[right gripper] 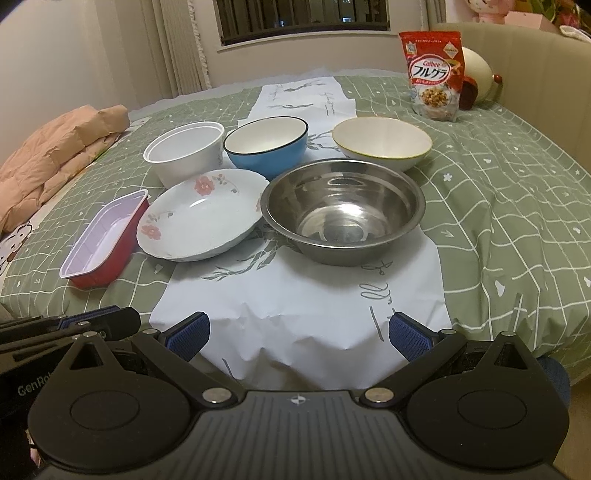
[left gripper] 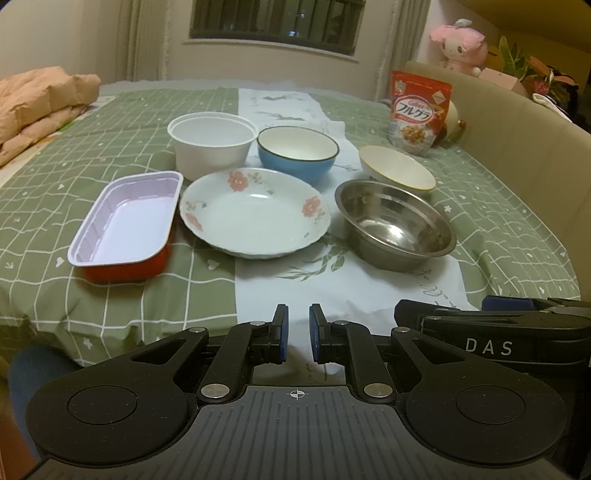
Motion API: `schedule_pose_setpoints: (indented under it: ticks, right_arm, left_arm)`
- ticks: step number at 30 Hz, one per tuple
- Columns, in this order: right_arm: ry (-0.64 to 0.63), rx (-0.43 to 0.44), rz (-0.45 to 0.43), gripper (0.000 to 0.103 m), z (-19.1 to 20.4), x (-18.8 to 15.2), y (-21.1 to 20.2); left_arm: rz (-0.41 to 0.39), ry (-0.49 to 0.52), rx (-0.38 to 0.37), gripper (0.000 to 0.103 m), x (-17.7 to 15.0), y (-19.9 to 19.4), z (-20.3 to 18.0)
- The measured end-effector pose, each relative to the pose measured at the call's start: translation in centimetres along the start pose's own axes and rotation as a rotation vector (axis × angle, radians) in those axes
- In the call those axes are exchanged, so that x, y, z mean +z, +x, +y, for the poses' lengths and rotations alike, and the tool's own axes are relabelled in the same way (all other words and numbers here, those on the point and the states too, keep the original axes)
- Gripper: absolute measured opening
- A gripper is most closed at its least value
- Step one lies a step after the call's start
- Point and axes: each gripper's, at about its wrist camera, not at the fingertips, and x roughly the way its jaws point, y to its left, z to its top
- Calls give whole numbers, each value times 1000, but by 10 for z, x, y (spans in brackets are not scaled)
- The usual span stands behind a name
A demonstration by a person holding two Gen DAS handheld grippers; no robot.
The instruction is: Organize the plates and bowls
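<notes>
The dishes lay well ahead of both grippers: left gripper (left gripper: pixel 298 332) closed, empty; right gripper (right gripper: pixel 298 338) wide open, empty. Only the left view showed a pink plush (left gripper: pixel 461 46).

Home bedroom, green checked bedspread (left gripper: pixel 498 192), padded headboard (left gripper: pixel 517 110), plush toy (left gripper: pixel 461 44), curtained window (left gripper: pixel 277 22)

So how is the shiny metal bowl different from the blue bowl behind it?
The shiny stainless steel bowl is bare grey metal inside and out; the round blue bowl is blue outside, cream-white inside, with a dark rim. The steel bowl looks wider and sits nearer the cameras; the blue bowl looks smaller and sits further back. The steel bowl mirrors the room lights, while the blue bowl looks duller. Both are round, upright and empty.
</notes>
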Motion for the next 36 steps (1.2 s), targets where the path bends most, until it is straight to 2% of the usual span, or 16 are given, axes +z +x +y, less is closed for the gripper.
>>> schedule_pose_setpoints:
  ticks: [22, 24, 27, 30, 32, 34, 36]
  right_arm:
    - [17, 31, 17, 103, -6, -1, 11]
    - [31, 50, 15, 103, -11, 0, 15]
    - [73, 67, 17, 103, -25, 4, 23]
    - [137, 42, 23, 103, -47, 6, 35]
    - [183, 21, 33, 103, -63, 9, 44]
    - [223, 22, 33, 103, -77, 12, 49]
    - [259, 39, 17, 103, -91, 19, 51]
  left_arm:
    - [15, -27, -13, 15, 3, 12, 5]
    - [19, -39, -42, 15, 4, 17, 7]
    - [19, -90, -154, 15, 12, 32, 11]
    - [32, -125, -255, 15, 26, 52, 13]
    - [53, -127, -278, 15, 36, 68, 9]
    - [68, -137, -217, 15, 46, 81, 5]
    - [51, -73, -177, 15, 58, 91, -4]
